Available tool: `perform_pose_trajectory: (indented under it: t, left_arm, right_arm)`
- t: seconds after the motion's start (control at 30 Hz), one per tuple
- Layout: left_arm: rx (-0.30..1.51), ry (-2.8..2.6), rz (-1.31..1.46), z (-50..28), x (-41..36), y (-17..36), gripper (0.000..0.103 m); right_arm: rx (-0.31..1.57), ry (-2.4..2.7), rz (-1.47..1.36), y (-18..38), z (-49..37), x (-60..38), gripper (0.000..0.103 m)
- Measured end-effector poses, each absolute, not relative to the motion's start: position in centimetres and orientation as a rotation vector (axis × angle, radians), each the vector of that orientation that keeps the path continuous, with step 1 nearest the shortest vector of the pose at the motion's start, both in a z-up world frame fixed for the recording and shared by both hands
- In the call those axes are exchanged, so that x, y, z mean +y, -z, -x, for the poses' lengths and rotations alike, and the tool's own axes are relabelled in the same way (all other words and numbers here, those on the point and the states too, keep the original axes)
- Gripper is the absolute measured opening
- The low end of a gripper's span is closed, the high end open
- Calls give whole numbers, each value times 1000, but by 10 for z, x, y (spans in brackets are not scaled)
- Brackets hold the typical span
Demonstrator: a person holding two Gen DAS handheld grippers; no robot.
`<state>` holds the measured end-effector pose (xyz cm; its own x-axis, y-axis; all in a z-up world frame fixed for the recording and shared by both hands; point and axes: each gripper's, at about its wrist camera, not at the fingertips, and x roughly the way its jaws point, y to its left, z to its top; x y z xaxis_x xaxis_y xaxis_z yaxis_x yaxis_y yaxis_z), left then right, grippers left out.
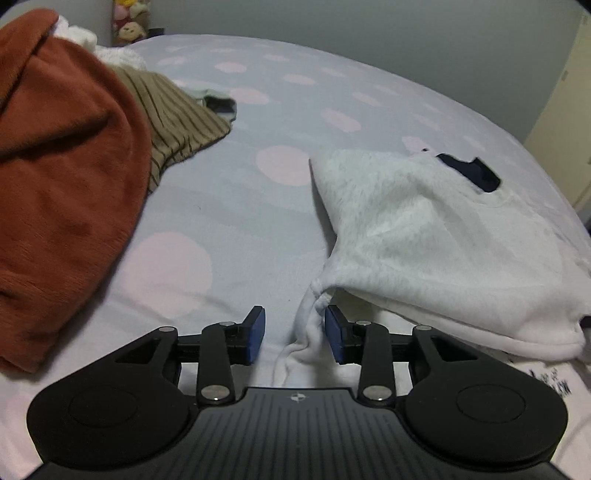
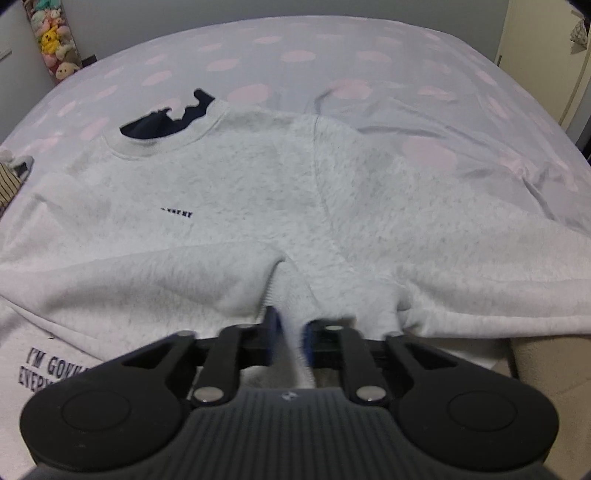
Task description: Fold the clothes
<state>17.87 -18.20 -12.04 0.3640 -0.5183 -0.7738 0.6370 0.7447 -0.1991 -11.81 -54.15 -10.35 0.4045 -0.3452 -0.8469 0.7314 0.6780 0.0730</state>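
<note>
Left gripper [image 1: 294, 334] jaws apart, gripping nothing; right gripper [image 2: 290, 339] narrow, sweatshirt [image 2: 236, 192] cloth between, grip unclear. One fold laid; pile [image 1: 62, 177] at ten o'clock unfolded.

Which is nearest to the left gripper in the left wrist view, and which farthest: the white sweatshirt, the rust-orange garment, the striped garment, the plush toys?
1. white sweatshirt, at the left gripper
2. rust-orange garment, left
3. striped garment, behind it
4. plush toys, far back
</note>
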Motion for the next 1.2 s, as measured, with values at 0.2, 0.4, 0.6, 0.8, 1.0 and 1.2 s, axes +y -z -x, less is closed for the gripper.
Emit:
perform_pose_trajectory:
  t: [0.2, 0.4, 0.6, 0.8, 1.0, 1.2]
  left_arm:
    - [935, 812, -53, -206, -183, 90, 46]
    - [1003, 844, 62, -250, -224, 95, 52]
    - [1076, 806, 105, -283, -257, 124, 51]
    - [1121, 776, 160, -306, -282, 146, 51]
    - [1120, 768, 157, -318, -302, 155, 51]
    - [1090, 785, 50, -316, -322, 159, 26]
  right_arm:
    - [837, 704, -520, 79, 139, -548, 37]
    - [790, 693, -602, 77, 142, -569, 44]
    - [774, 692, -680, 88, 143, -596, 45]
    - [792, 676, -668, 99, 124, -624, 46]
    - [802, 691, -587, 108, 97, -663, 46]
    - [800, 736, -477, 119, 79, -718, 49]
